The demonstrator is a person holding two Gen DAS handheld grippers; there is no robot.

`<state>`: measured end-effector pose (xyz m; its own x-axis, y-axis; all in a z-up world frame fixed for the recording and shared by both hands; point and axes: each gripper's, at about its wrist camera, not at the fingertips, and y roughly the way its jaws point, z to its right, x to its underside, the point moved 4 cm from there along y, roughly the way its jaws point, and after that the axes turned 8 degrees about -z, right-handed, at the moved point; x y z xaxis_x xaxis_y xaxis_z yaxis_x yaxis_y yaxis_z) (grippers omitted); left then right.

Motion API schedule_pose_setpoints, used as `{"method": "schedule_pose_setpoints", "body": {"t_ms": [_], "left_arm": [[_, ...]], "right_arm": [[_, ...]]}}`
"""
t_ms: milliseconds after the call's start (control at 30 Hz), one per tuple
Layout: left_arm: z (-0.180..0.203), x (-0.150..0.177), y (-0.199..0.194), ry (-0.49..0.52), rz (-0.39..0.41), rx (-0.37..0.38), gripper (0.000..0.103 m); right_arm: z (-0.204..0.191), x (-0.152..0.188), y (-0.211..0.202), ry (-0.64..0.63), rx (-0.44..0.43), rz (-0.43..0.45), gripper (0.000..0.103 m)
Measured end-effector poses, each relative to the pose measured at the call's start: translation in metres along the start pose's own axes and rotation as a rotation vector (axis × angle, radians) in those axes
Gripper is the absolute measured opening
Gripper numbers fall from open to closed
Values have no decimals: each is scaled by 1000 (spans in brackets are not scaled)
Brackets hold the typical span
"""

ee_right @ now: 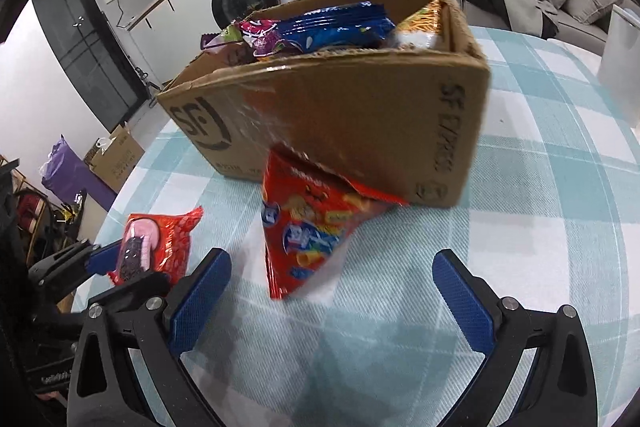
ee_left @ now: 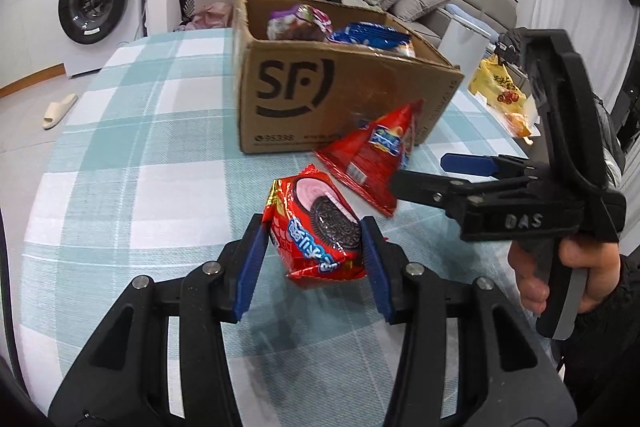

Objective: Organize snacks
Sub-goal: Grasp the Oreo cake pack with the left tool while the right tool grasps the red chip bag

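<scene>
Snacks sit on your table [ee_left: 120, 131], which has a blue and white checked cloth, and more are in a brown cardboard box [ee_left: 320, 99] near its far edge. You can read "SF" and "95338" on one side of the box, and "SF EXPRESS" on another side. Inside it you can see a purple bag [ee_left: 298, 23], a blue bag [ee_left: 370, 37] and an orange bag [ee_right: 422, 23]. Two red packs are out on the cloth. Your left gripper [ee_left: 314, 247] has its blue fingers closed on the red cookie pack [ee_left: 316, 231], which shows a dark round cookie with pink cream. The red snack bag [ee_right: 308, 223] leans against the front of the box. Your right gripper [ee_right: 332, 299] has its fingers wide apart and holds nothing, with the red snack bag just ahead of it. "DAS" is written on the right gripper's body. A yellow bag [ee_left: 498, 91] lies by the table's right edge.
</scene>
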<state>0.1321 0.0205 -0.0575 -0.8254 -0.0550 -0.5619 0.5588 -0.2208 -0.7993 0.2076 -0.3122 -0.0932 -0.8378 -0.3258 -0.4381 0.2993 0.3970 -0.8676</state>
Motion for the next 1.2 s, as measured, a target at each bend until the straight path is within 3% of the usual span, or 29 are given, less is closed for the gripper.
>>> {"method": "schedule_pose_setpoints", "body": {"t_ms": [333,533,767,900,1000,1200], "left_arm": [[-15,-3,-16,-33,35,-12,44],[-11,-2,-20,-28,38,-12,44],[-9,-2,-19,-27,38,-12,44],[-8,-2,-17,-26,34,-8,44],[-6,-2,-14,-20,29,-7,44],[-3,-1,-10,-13,23,-6,44]], "right_arm": [[-4,-22,19,52,-15,2,100],[-6,-26,28,71,-5,9,92],[-4,-28,29,83,-7,24,76],[-1,-24,25,102,-87,17,59],[-3,-21,20,96,-100,34,50],[-7,-14,10,70,-150,54,41]]}}
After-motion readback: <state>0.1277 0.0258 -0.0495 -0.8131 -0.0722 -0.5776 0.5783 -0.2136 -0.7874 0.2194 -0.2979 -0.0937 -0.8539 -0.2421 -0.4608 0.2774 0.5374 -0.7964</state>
